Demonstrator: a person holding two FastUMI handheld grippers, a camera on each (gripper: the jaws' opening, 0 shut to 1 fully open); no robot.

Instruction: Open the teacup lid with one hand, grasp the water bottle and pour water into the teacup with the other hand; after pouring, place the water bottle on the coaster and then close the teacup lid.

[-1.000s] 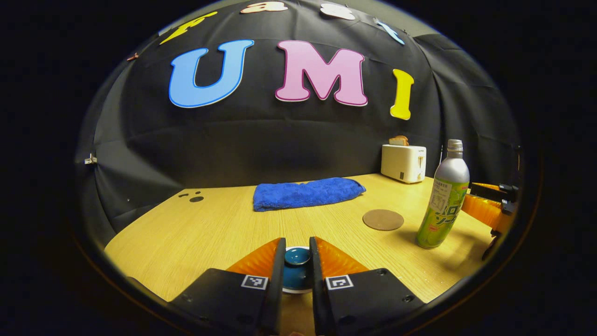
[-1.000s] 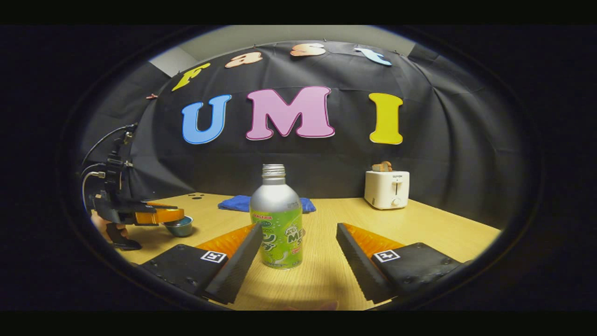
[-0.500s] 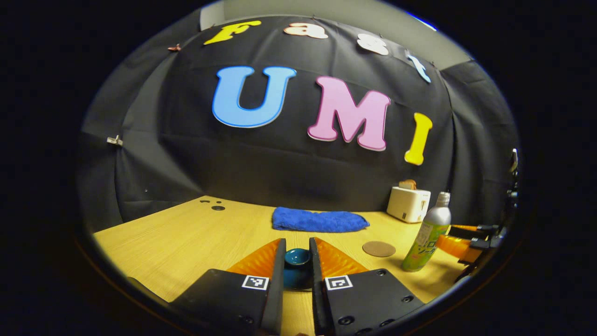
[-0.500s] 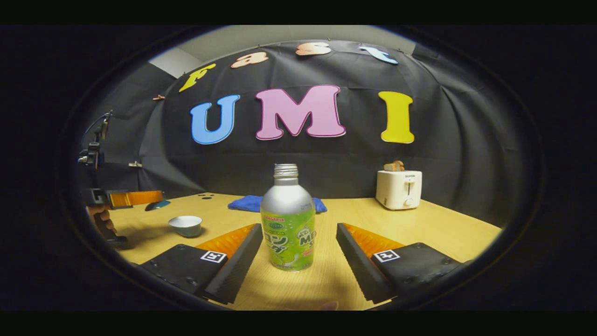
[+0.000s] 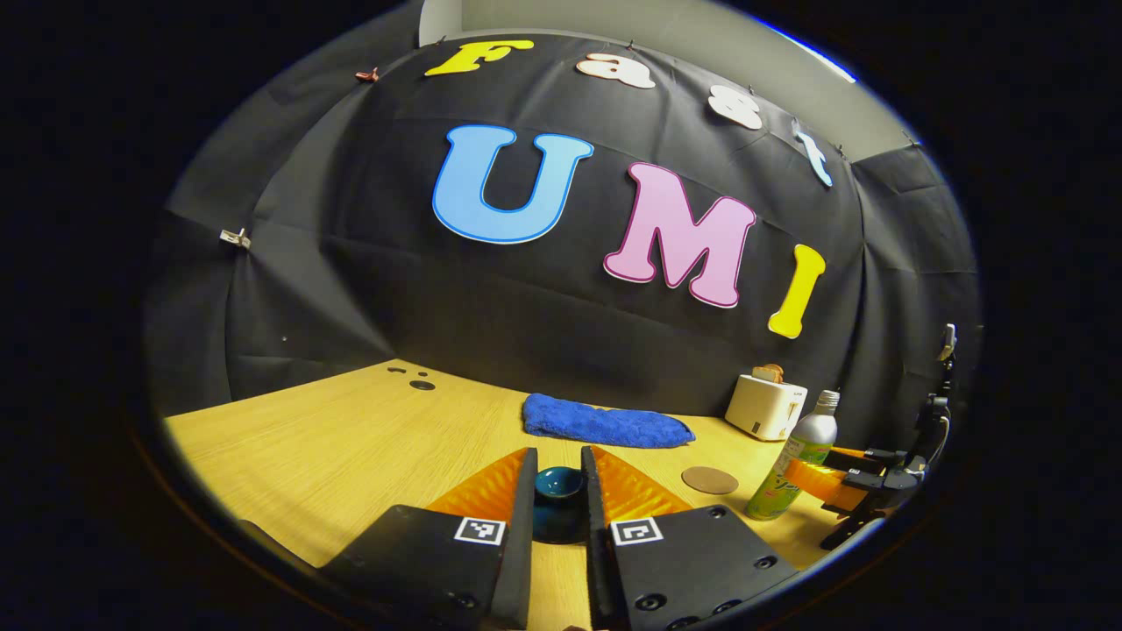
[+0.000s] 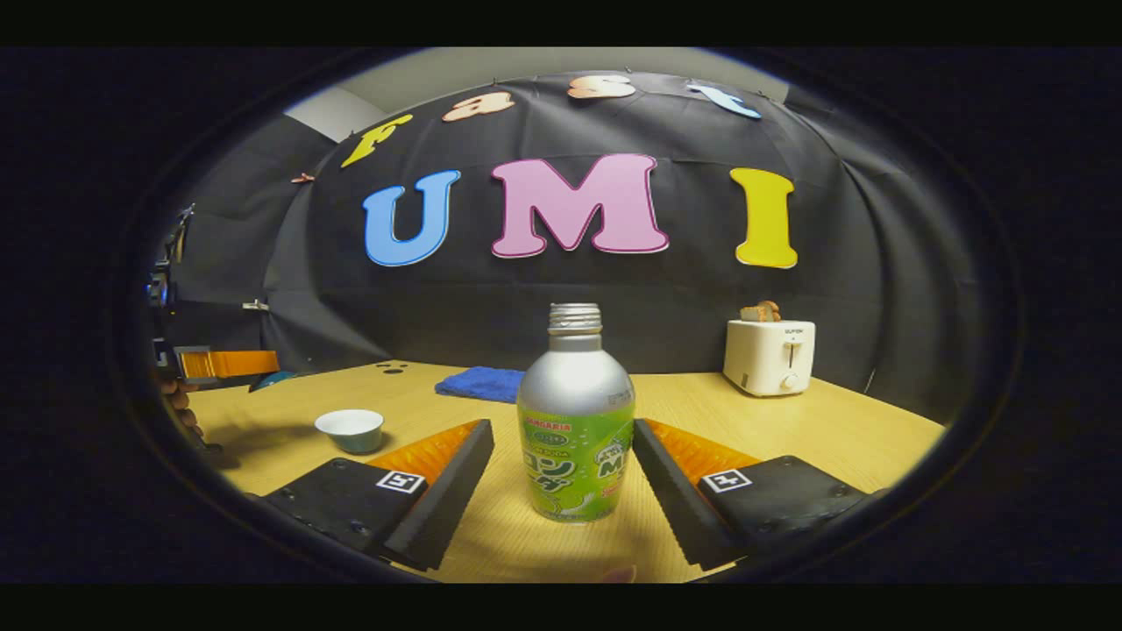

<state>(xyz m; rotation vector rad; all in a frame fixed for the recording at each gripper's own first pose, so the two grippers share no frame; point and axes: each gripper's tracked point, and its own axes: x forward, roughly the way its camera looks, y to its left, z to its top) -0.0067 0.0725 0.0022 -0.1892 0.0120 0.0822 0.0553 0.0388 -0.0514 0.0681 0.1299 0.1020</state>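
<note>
1. The teacup lid (image 5: 558, 491), dark teal, was held between the two fingers of the left gripper (image 5: 558, 480), raised clear of the table (image 5: 351, 447).
2. The water bottle (image 6: 575, 421) was seen upright on the table between the widely parted fingers of the right gripper (image 6: 563, 443); contact by either finger could not be told.
3. A green label with printed writing was carried on the bottle's lower half; the writing was not read off. Its neck was uncapped.
4. Ahead and to the right of the left gripper, a round brown coaster (image 5: 709, 479) was seen just beside the bottle.
5. To the left of the right gripper, the uncovered teacup (image 6: 350, 429) was seen on the table.
6. Farther off, a folded blue towel (image 5: 605, 421) and a white toaster (image 6: 770, 356) holding bread were seen near the wall.
</note>
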